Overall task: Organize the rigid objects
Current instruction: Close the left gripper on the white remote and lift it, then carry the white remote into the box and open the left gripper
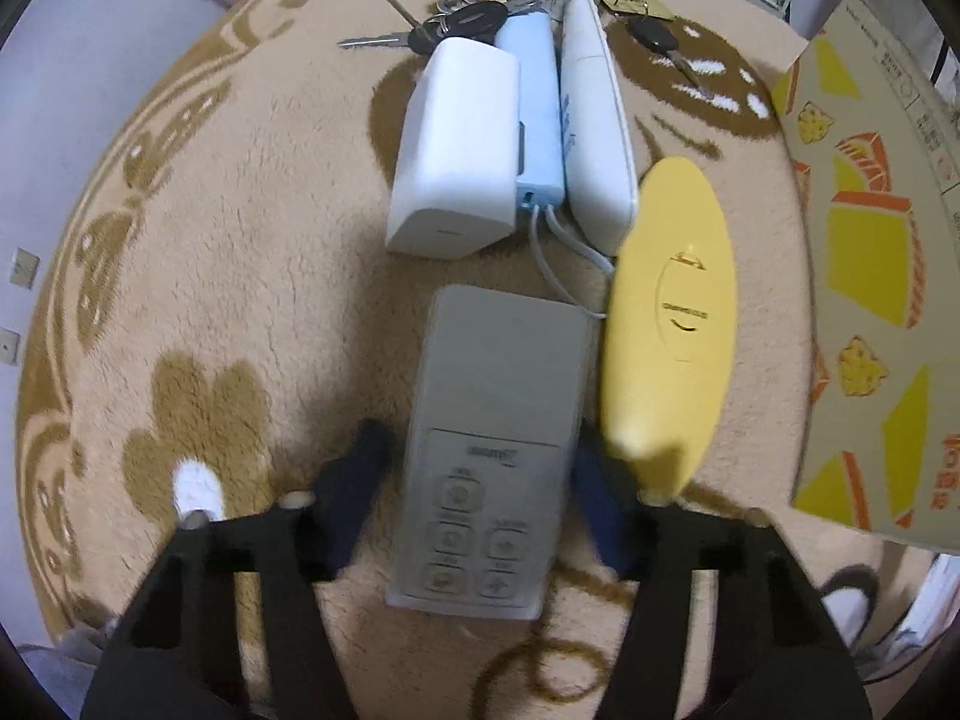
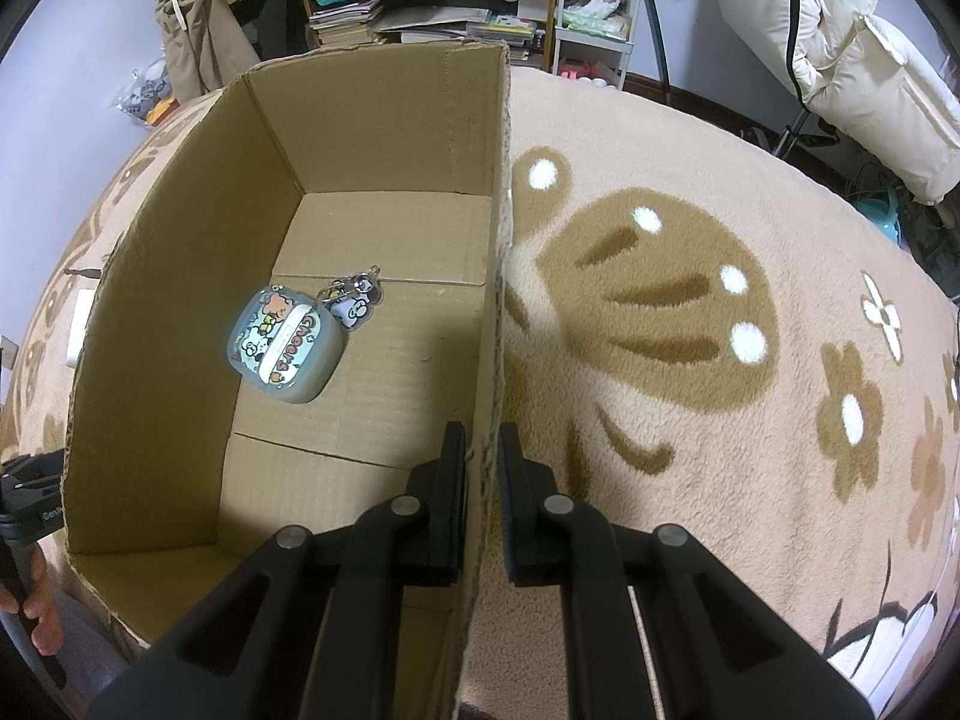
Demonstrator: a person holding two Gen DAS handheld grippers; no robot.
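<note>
Left gripper (image 1: pixel 480 492) hangs low over the rug (image 1: pixel 252 192), fingers spread wide either side of the grey remote (image 1: pixel 489 450). Neither finger clearly touches it; the tips are blurred, and the right one overlaps the edge of the yellow case (image 1: pixel 672 324) lying just beside the remote. The remote's near end, with its buttons, is soft and its labels cannot be read.

Beyond it sits a tight row: a white block (image 1: pixel 456 150), a blue power bank (image 1: pixel 537 102) with a thin cable (image 1: pixel 558 258) trailing from its near end and running under the yellow case, and a long white device (image 1: pixel 594 126). Behind them lie keys (image 1: pixel 432 30), partly hidden by the row, and another key (image 1: pixel 660 45) off to the right. A small white box at the top is cut off by the objects in front. On the right, the printed outside of the box (image 1: pixel 870 240) runs out of frame.

Right gripper (image 2: pixel 482 480) is clamped on the box (image 2: pixel 489 240) wall, one finger inside, one outside, pads pressed to the cardboard. Inside on the floor lies a cartoon earbud case (image 2: pixel 282 348) with a keychain charm (image 2: pixel 354 300) at its far corner. At the lower left edge, a hand (image 2: pixel 36 612) on a black handle is mostly cut off.
</note>
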